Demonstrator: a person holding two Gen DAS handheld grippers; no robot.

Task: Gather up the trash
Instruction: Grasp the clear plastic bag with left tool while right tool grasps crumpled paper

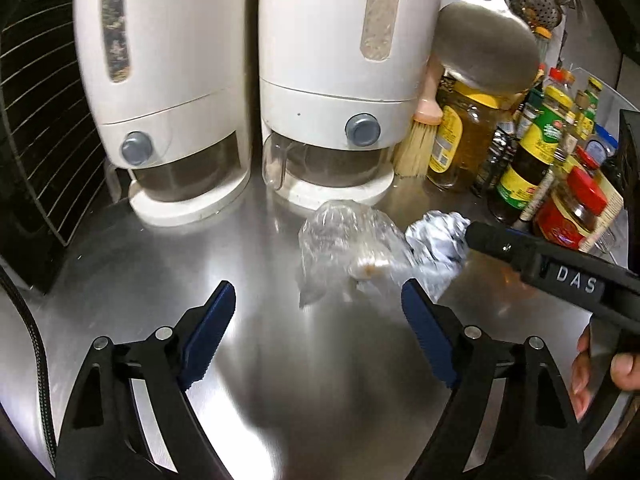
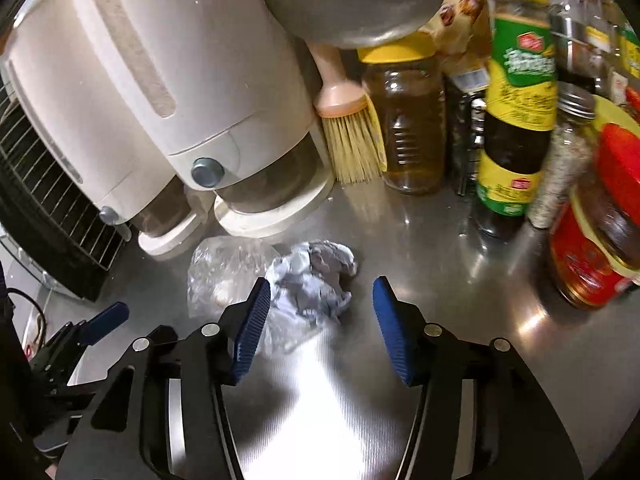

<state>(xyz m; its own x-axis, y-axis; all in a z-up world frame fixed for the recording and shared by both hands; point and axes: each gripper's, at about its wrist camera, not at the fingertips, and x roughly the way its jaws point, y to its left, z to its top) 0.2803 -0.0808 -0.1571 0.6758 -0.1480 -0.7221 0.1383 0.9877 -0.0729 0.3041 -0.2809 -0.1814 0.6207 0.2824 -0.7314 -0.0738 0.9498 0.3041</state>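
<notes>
A crumpled clear plastic bag (image 1: 344,248) lies on the steel counter (image 1: 200,264), with a crumpled grey-white paper wad (image 1: 436,248) touching its right side. My left gripper (image 1: 318,300) is open and empty, just short of the bag. In the right wrist view the paper wad (image 2: 316,280) lies just ahead of my open, empty right gripper (image 2: 322,294), nearer its left finger, with the plastic bag (image 2: 224,268) to the left. The right gripper's body (image 1: 560,276) shows in the left wrist view beside the wad. The left gripper's blue fingertip (image 2: 108,320) shows at the lower left.
Two white dispensers (image 1: 168,92) (image 1: 340,80) stand behind the trash. A brush (image 2: 352,136), an oil jar (image 2: 412,120), sauce bottles (image 2: 516,112) and a red-lidded jar (image 2: 600,240) crowd the right. A black wire rack (image 1: 36,120) stands at the left. A metal ladle (image 1: 488,44) hangs above.
</notes>
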